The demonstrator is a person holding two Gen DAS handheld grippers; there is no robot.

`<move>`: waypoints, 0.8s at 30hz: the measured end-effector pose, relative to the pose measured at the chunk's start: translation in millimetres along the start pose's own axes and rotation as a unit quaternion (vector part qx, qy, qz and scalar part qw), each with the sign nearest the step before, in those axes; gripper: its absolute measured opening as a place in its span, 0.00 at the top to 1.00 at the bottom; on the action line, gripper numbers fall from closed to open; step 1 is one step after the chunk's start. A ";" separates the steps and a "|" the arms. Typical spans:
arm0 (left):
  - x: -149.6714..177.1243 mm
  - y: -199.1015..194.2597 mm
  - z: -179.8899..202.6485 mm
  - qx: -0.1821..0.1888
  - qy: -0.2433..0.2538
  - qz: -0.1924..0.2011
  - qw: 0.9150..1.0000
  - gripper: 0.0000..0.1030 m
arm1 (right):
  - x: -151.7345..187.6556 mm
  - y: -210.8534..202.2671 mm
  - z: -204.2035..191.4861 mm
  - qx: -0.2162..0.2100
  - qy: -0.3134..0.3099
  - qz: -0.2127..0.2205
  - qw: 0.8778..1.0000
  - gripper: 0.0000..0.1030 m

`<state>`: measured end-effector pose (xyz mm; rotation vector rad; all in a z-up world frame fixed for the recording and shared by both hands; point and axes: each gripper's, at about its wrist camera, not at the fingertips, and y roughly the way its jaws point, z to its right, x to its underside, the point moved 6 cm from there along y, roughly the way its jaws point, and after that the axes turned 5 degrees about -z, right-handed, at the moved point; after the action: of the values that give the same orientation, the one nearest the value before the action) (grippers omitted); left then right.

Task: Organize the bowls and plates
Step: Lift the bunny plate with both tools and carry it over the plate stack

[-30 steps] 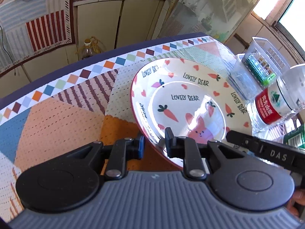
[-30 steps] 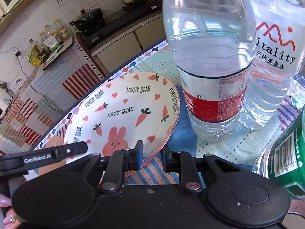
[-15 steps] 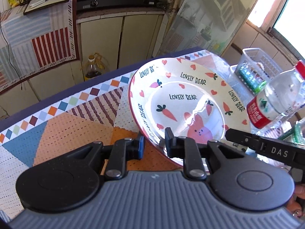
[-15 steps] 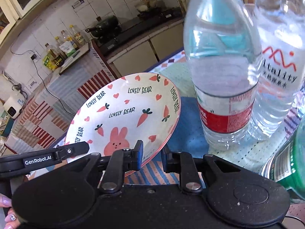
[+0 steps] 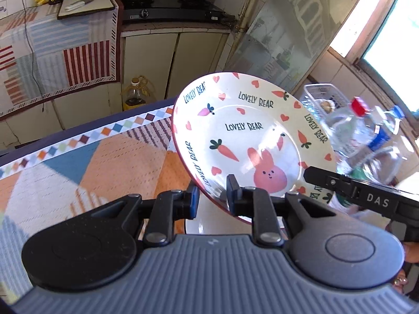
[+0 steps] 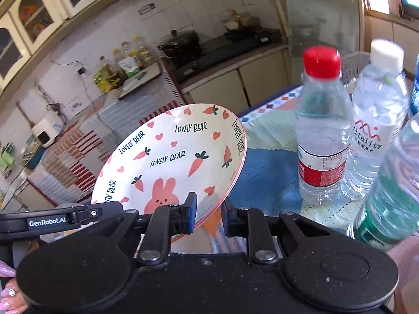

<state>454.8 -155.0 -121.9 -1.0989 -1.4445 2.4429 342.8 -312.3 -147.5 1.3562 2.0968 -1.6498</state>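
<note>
Plate (image 5: 251,141) up off the counter (image 5: 78,157), tilted, pinched both sides: left claw (image 5: 212,196) clamped on its near rim, right claw (image 6: 208,213) clamped on the opposite edge. Bottles (image 6: 323,130) stand just right of the right claw, so watch that side.

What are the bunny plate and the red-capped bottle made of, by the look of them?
Plate: probably glazed ceramic, going by its glossy cream face with printed carrots and its thin pink rim.
Red-capped bottle: clear thin plastic, see-through with a ribbed body and a paper-like label.

Plate (image 6: 170,157) tilted above tablecloth (image 6: 267,172), water bottles (image 6: 323,130) to its right.
</note>
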 end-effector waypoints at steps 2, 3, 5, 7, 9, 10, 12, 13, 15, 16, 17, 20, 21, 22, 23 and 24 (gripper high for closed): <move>9.1 -20.6 4.5 -0.002 0.004 -0.006 1.000 0.81 | 3.6 -14.4 -9.4 -0.004 -0.011 -0.001 1.000 0.77; 13.9 -31.0 6.2 -0.003 0.006 -0.007 1.000 0.81 | 6.0 -21.9 -13.6 -0.009 -0.013 -0.002 1.000 0.77; 25.5 -51.6 9.1 -0.010 0.009 -0.005 1.000 0.81 | 12.7 -34.7 -20.5 -0.018 -0.017 -0.008 1.000 0.77; 40.1 -69.9 10.1 -0.013 0.007 -0.007 1.000 0.81 | 21.5 -46.4 -29.6 -0.022 -0.032 -0.014 0.999 0.77; 56.5 -86.4 10.7 -0.016 0.005 -0.006 1.000 0.81 | 32.0 -57.3 -39.4 -0.026 -0.044 -0.017 0.999 0.77; 64.4 -93.8 10.0 -0.016 0.002 -0.006 1.000 0.81 | 38.6 -63.4 -42.6 -0.030 -0.047 -0.018 0.998 0.77; 80.7 -107.6 8.7 -0.020 -0.002 -0.006 1.000 0.81 | 50.1 -72.4 -50.2 -0.036 -0.056 -0.022 0.997 0.77; 88.4 -113.9 6.8 -0.021 -0.006 -0.006 1.000 0.81 | 55.8 -75.9 -54.1 -0.040 -0.060 -0.025 0.997 0.77; 104.2 -125.0 3.8 -0.025 -0.018 -0.010 0.999 0.81 | 68.9 -82.9 -61.4 -0.047 -0.067 -0.029 0.996 0.77; 112.0 -130.7 2.0 -0.028 -0.019 -0.011 0.999 0.81 | 75.0 -85.7 -65.2 -0.050 -0.071 -0.031 0.996 0.77; 119.5 -135.9 -0.2 -0.029 -0.022 -0.013 0.999 0.81 | 82.4 -89.4 -69.2 -0.052 -0.076 -0.033 0.995 0.77; 142.3 -150.5 -9.3 -0.031 -0.035 -0.018 0.999 0.81 | 99.4 -94.7 -81.0 -0.065 -0.089 -0.043 0.993 0.77; 148.8 -154.9 -12.2 -0.034 -0.038 -0.018 0.999 0.81 | 105.2 -96.1 -84.7 -0.069 -0.091 -0.047 0.992 0.77; 156.3 -159.3 -14.8 -0.035 -0.042 -0.019 0.998 0.81 | 111.4 -97.3 -88.9 -0.072 -0.096 -0.050 0.992 0.77; 162.8 -163.0 -17.7 -0.036 -0.047 -0.020 0.998 0.81 | 117.6 -98.8 -92.8 -0.075 -0.101 -0.052 0.991 0.77; 169.8 -166.8 -19.1 -0.038 -0.051 -0.021 0.998 0.81 | 123.2 -99.8 -96.4 -0.078 -0.103 -0.055 0.990 0.77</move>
<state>298.1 21.3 -85.0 -0.9604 -1.5865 2.4670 238.1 -162.8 -114.4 0.9961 2.1603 -1.5507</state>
